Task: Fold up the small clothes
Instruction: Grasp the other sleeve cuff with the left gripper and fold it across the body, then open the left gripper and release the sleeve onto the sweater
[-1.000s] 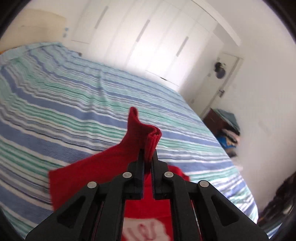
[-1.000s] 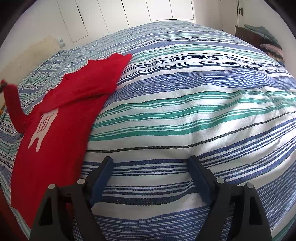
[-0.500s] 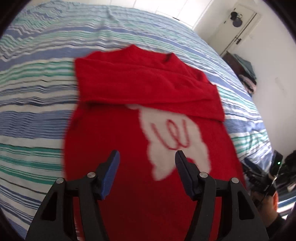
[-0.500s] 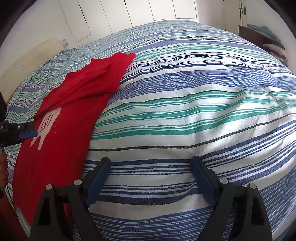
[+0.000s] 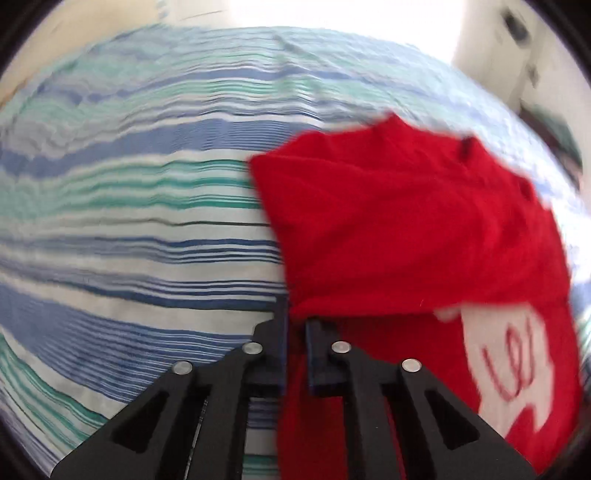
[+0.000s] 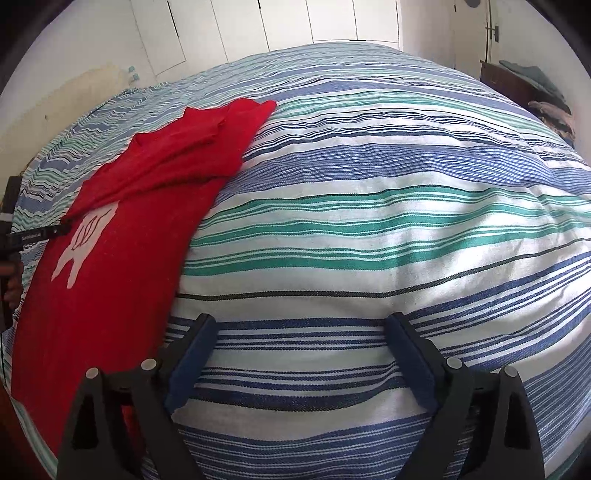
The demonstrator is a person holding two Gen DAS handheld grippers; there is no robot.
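left gripper point(image 5: 295, 328) pinching red sweater point(image 5: 424, 236) side edge, to fold inward | right gripper point(image 6: 299, 354) spread, opening over striped bedspread point(image 6: 369, 206), idle

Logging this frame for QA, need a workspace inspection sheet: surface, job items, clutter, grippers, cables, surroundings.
Surface: striped bedspread, blue, green and white, a few creases.
Job's things: red sweater, white motif up, one sleeve folded across the chest.
Clutter: nothing seen on the bed.
Grippers: left gripper shut on the sweater's edge; right gripper open, jaws opening, only bedspread between them.
Cables: nothing seen.
Surroundings: white wardrobe doors; dark dresser with piled clothes.
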